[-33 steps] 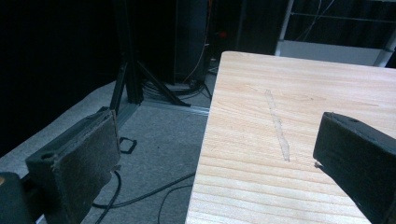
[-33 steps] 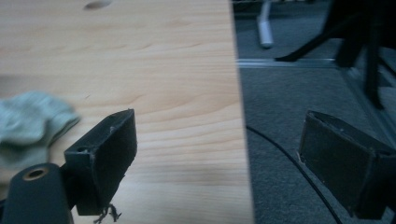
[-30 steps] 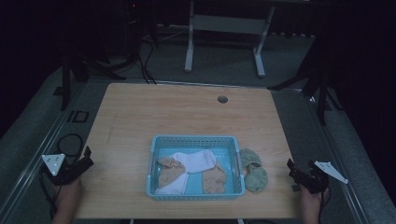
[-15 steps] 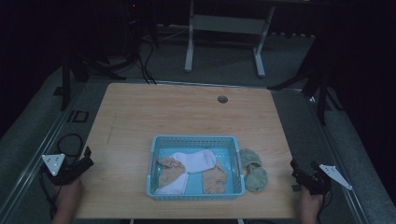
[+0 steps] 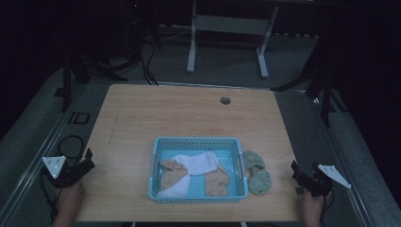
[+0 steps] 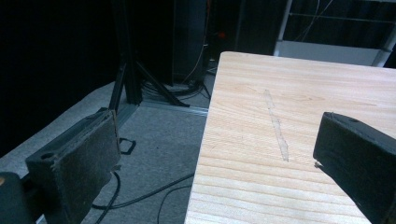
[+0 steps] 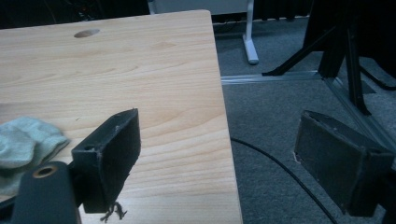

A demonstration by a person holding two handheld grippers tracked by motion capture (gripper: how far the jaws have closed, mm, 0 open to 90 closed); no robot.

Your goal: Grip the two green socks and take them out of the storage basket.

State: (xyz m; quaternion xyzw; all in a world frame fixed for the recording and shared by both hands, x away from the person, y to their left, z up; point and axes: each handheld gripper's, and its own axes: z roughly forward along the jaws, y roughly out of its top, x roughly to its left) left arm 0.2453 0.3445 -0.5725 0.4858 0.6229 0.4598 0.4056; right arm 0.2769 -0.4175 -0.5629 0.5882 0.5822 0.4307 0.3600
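Right gripper [image 5: 305, 176] shifted outward off the wooden table [image 5: 189, 118]; both grippers' jaws wide open, empty

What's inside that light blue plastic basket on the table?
The light blue plastic basket holds a white sock lying across two tan socks, one each side. Where they overlap, the tan one beneath is hidden. Bare blue floor shows at the back.

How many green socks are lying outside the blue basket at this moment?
2. Both green socks lie on the table just right of the basket: one nearer the far end, the other nearer the person, touching each other. More could be hidden under the basket's contents.
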